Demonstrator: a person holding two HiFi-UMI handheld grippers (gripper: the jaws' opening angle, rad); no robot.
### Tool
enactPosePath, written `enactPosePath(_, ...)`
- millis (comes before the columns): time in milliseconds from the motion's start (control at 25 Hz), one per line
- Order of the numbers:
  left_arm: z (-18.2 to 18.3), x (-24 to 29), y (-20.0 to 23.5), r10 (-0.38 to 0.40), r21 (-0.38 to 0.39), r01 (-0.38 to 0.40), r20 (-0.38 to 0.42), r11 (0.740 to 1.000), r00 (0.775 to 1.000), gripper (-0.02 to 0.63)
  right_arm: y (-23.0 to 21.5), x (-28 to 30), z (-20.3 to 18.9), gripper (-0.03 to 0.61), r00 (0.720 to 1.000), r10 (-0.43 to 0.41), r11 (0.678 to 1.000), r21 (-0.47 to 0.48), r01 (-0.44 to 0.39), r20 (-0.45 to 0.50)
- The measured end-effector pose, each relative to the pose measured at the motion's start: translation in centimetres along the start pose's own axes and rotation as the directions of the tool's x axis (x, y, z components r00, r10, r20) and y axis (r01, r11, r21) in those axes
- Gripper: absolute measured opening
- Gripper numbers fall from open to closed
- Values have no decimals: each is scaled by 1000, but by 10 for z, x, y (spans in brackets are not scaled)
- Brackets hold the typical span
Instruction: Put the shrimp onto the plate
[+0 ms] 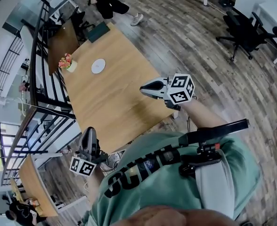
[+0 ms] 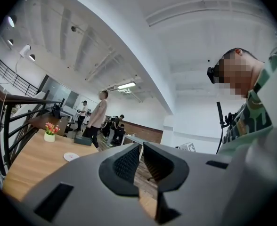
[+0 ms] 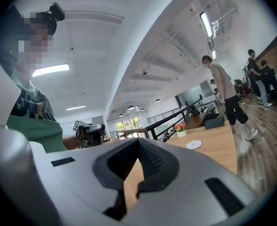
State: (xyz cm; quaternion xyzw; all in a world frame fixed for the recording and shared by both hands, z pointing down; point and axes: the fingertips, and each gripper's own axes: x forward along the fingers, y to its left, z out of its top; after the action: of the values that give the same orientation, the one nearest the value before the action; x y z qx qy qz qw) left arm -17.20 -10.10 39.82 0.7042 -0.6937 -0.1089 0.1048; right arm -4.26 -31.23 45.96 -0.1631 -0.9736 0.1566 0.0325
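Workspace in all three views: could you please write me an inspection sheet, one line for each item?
surface: light brown rectangular wooden table, level.
job's things: small round white plate lies flat towards the far end; shrimp: nothing seen.
clutter: small pot of pink flowers beside the plate, near the table's edge; dark flat box at the far end.
grippers: left gripper, jaws a thin gap apart, nothing between; right gripper, jaws together, empty.
cables: nothing seen.
surroundings: black metal railing along one side; black office chair; standing person past the far end.
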Motion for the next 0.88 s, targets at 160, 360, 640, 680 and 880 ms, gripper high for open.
enactPosePath(160,14,-32,8,-40,24,40,32,999,999,32,31,23,8,6,1000,-26,999,-41,25,-7)
enactPosePath(360,26,-105,36,-69,50,66,55,997,996,32,89,69,4,6,998,-66,996,-55,66,-1)
enactPosePath(640,33,-213,95,-84,90,81,32,993,996,32,169,151,-9,6,994,-108,993,-36,109,19)
enactPosePath(680,32,-223,102,-90,83,88,29,993,995,32,178,160,-12,6,994,-111,993,-32,111,12)
enactPosePath(880,33,-242,117,-154,54,151,47,987,987,32,207,179,-24,6,987,-153,988,-39,151,-47)
